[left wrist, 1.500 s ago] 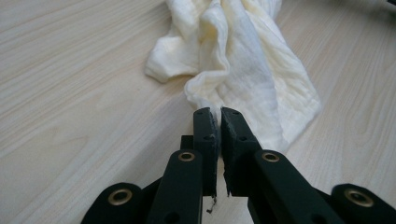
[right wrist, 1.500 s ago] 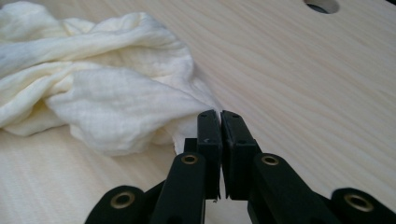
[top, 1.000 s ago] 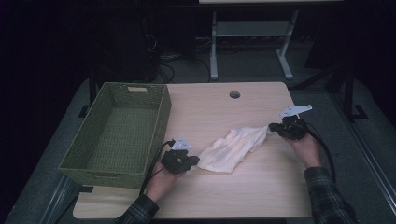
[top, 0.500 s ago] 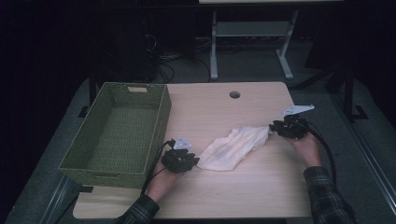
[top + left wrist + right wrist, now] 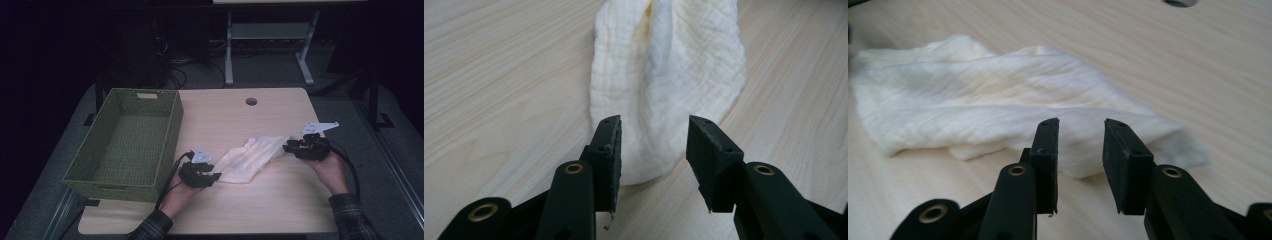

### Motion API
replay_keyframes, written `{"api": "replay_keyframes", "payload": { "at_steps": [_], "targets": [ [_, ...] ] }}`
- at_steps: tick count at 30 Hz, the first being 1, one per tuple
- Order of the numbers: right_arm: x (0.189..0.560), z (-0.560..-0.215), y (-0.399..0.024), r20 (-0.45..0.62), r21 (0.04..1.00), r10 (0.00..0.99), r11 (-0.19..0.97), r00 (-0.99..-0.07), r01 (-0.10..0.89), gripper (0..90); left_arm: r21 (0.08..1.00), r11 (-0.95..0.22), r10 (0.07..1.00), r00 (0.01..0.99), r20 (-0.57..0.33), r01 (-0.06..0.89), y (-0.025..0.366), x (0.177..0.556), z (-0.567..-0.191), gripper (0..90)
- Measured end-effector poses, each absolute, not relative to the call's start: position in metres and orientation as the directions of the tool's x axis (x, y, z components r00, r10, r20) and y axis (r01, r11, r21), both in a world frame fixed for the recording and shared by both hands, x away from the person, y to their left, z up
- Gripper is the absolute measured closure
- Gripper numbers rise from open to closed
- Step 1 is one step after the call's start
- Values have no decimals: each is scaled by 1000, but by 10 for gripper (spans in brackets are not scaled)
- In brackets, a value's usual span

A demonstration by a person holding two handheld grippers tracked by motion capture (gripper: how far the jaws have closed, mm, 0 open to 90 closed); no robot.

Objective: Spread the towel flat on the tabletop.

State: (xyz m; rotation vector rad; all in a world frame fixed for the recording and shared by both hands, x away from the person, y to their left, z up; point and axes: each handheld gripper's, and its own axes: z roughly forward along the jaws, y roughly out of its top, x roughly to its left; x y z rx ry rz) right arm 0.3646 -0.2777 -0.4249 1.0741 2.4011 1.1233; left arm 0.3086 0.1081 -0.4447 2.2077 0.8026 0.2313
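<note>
At the near left, the left gripper [image 5: 216,176] sits at the near end of the cloth [image 5: 252,157], its jaws spread with nothing pinched; they have just been opening, and the cloth end lies on the table [image 5: 280,210] between and just beyond them. Further right, the right gripper [image 5: 286,147] stands at the cloth's far-right end, jaws likewise parted after opening, the fabric edge just ahead of them. The cloth lies stretched in a rumpled strip mid-table. This looks like a release after laying it out. Next would likely come a fresh grip for folding, or carrying it to the empty green basket [image 5: 80,172] at the left.
</note>
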Motion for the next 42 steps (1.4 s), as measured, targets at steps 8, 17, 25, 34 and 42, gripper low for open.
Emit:
{"api": "replay_keyframes", "payload": {
  "at_steps": [8, 17, 25, 34, 42],
  "targets": [
    [348, -442, -258, 112, 725, 683, 441, -721, 530, 675, 708, -533, 602, 795, -66, 463, 107, 310, -449, 565],
    [341, -458, -240, 137, 687, 648, 482, -749, 543, 855, 707, -542, 597, 800, -57, 455, 106, 309, -449, 570],
    [344, -461, -235, 145, 679, 644, 487, -751, 549, 899, 705, -547, 591, 805, -57, 451, 106, 309, -449, 569],
    [367, -449, -222, 115, 705, 653, 477, -748, 525, 899, 704, -551, 587, 808, -56, 449, 106, 309, -449, 563],
    [399, -440, -204, 81, 707, 662, 489, -745, 512, 900, 709, -549, 587, 808, -51, 443, 109, 309, -448, 544]
  ]
}}
